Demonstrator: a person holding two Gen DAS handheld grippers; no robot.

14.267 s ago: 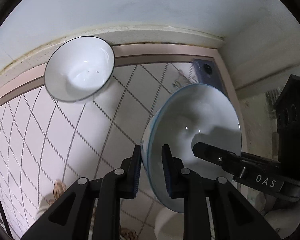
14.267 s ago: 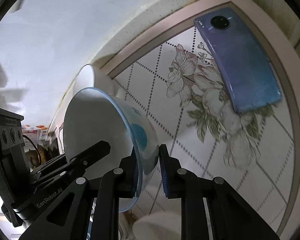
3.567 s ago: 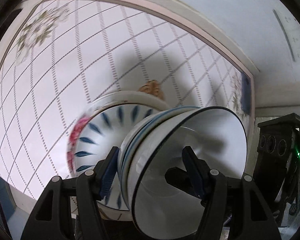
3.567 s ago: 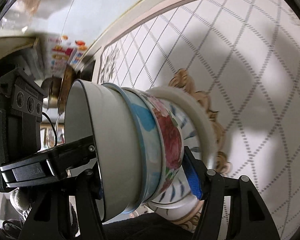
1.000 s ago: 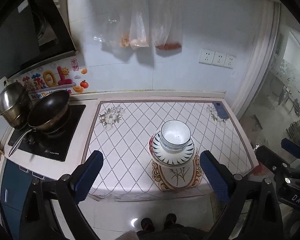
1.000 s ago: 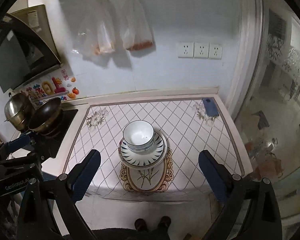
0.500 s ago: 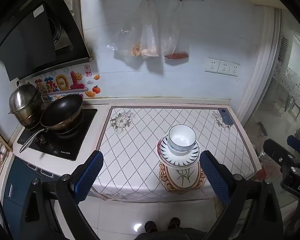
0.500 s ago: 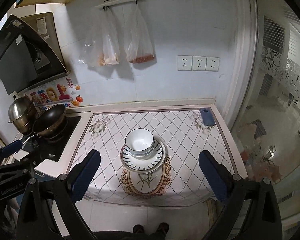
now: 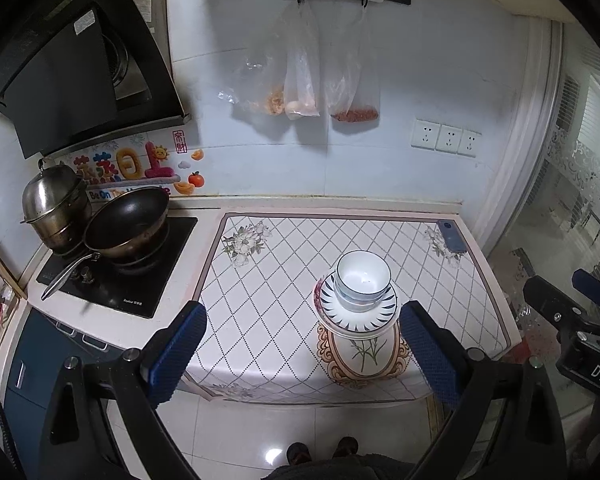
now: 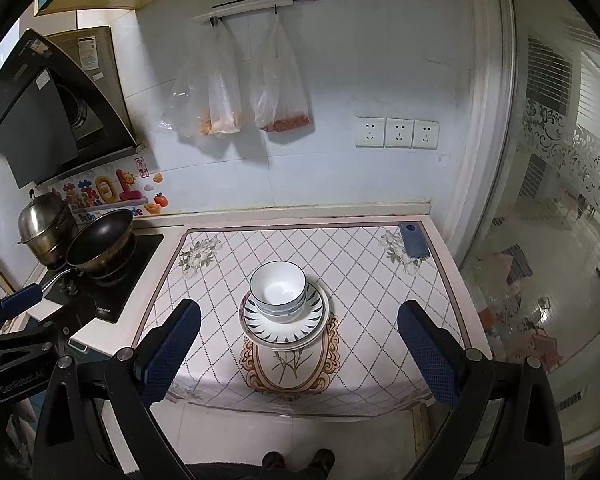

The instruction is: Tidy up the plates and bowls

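A stack of white bowls [image 9: 363, 280] sits nested on a blue-patterned plate [image 9: 358, 314] over more plates, near the front of the patterned counter [image 9: 268, 288]. The same bowls [image 10: 278, 288] and plate [image 10: 285, 322] show in the right wrist view. My left gripper [image 9: 300, 350] is open and empty, held high and well back from the counter. My right gripper [image 10: 298, 346] is also open and empty, equally far back. Both views look down on the whole kitchen.
A blue phone [image 9: 451, 235] lies at the counter's back right corner. A black wok [image 9: 126, 222] and a steel pot [image 9: 56, 206] stand on the hob at left. Plastic bags [image 9: 304, 80] hang on the wall. A glass door [image 10: 560, 220] is at right.
Both grippers have pulled further back and up from the counter, so the stack looks smaller and sits lower in view. The stack has not moved.
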